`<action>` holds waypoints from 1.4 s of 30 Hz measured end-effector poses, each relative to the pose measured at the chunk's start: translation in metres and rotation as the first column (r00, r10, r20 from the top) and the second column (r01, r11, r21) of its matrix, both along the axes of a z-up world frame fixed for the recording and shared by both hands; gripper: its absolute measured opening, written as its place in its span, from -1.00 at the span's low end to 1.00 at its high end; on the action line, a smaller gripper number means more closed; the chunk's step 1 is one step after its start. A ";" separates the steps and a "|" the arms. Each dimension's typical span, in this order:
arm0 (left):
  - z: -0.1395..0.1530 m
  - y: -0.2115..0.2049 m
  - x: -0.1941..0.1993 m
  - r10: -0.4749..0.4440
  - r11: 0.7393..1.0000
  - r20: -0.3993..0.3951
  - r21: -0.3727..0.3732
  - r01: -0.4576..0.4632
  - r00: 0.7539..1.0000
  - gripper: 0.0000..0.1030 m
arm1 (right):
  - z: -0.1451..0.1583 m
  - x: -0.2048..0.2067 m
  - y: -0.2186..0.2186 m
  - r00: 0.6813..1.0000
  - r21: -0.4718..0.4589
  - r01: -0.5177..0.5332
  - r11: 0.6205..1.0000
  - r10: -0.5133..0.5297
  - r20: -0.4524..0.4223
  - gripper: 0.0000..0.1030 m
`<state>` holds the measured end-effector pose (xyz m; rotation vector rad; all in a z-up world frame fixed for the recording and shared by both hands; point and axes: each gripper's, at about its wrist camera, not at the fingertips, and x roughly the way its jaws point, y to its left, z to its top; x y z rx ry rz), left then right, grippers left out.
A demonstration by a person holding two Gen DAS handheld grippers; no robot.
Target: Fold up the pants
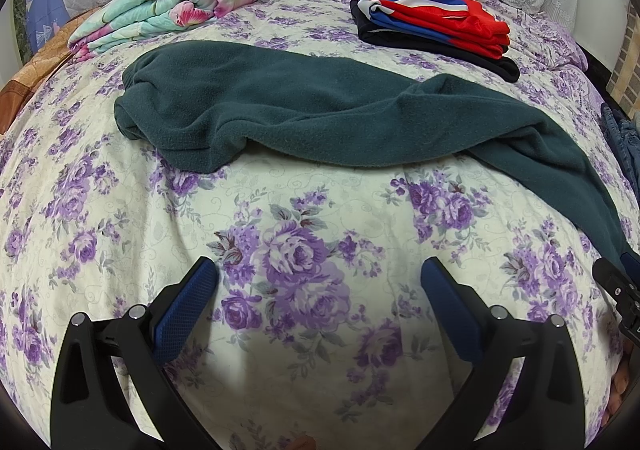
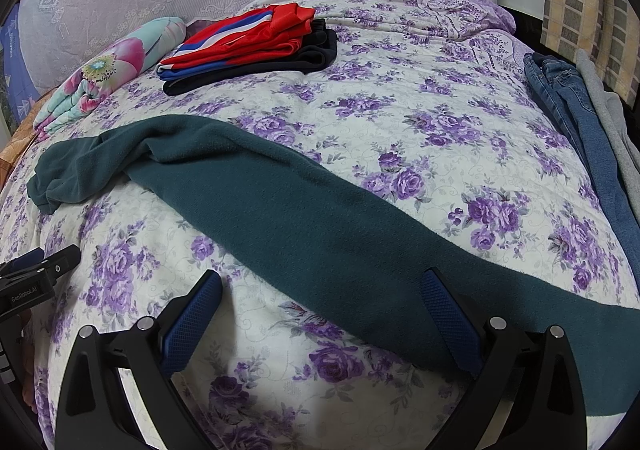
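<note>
Both my claws hover low over the bed (image 1: 120, 210), jaws wide — left claw (image 1: 320, 282) above bare quilt, right claw (image 2: 322, 290) straddling the green pants (image 2: 280, 202) stretched across the bed's middle.

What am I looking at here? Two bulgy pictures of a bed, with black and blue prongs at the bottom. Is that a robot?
No robot: a person holds a two-finger gripper in each hand, each with a wide-angle camera looking along its fingers. One picture is from the left gripper, the other from the right gripper. Both are open and hold nothing. On the flowered bedspread lie dark green pants spread out to be folded, a folded red, blue and black stack, a rolled floral quilt and jeans at the edge.
</note>
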<state>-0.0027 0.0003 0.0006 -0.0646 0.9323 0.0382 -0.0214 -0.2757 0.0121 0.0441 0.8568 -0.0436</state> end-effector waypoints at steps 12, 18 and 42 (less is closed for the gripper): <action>-0.001 -0.002 0.002 -0.008 1.000 -0.005 0.012 0.008 1.000 0.92 | -0.003 0.003 0.004 1.000 -0.057 -0.001 0.998 0.000 -0.016 0.93; -0.001 -0.004 -0.001 -0.021 0.999 0.001 0.028 0.021 1.000 0.92 | -0.005 0.001 0.021 1.000 -0.152 -0.005 0.988 0.001 -0.026 0.93; 0.002 0.013 -0.007 -0.078 0.991 0.035 -0.110 0.081 0.996 0.92 | 0.010 -0.035 -0.163 0.984 0.617 0.105 0.780 -0.170 0.047 -0.48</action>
